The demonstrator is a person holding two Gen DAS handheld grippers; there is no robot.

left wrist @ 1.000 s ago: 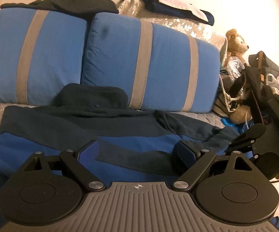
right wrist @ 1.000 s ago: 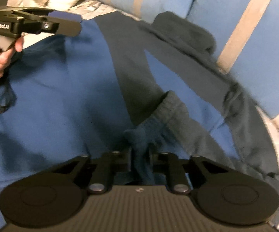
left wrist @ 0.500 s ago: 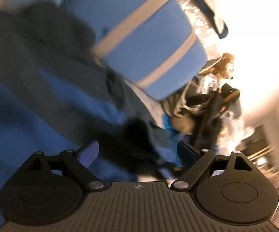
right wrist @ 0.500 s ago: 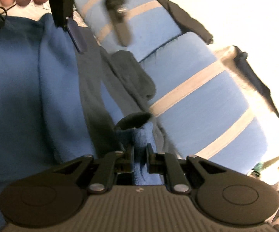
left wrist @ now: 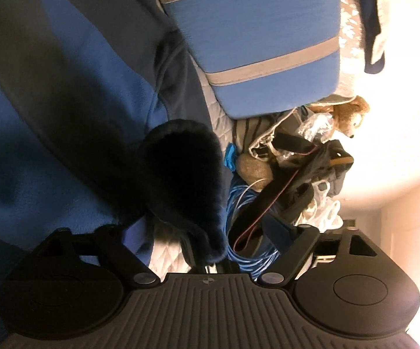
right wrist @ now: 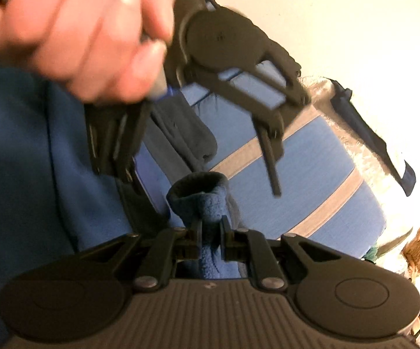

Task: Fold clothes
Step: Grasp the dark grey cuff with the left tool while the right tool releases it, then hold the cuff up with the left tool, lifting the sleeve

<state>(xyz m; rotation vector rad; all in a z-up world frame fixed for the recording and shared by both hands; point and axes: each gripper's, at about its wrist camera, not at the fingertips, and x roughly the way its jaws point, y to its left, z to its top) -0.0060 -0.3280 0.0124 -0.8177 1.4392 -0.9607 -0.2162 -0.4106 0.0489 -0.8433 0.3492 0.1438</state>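
The right claw (right wrist: 211, 232) is pressed together on the cuff (right wrist: 201, 195) of a blue fleece sleeve, the dark-rimmed opening standing up just past its tips at about 12 o'clock from the claw. The rest of the blue fleece garment (right wrist: 29, 151) spreads away toward 9 o'clock across the bed.

Above the pinched cuff, toward 11 o'clock, a hand (right wrist: 73, 32) grips the left claw (right wrist: 198, 157), seen here blurred, its two fingers reaching down on either side of the garment's dark collar (right wrist: 186, 133).

From the left wrist view, the left claw (left wrist: 198, 232) has its jaws closing, though they are still well apart. A dark, fuzzy fold of the fleece (left wrist: 186, 174) lies between them, nearer the 9 o'clock finger; whether either pad touches it cannot be told. The garment's blue and dark panels (left wrist: 64, 101) fill the 9 to 11 o'clock part of that view.

A blue cushion with grey stripes (left wrist: 262, 43) sits at 1 o'clock on the quilted bed (left wrist: 166, 250). At 3 o'clock a heap of loose things lies beside the bed: a teddy bear (left wrist: 343, 116), a coil of blue cable (left wrist: 242, 203), a red cord (left wrist: 271, 200) and dark bags (left wrist: 323, 163). Nothing shows plainly as a container, and what the bags hold is hidden.
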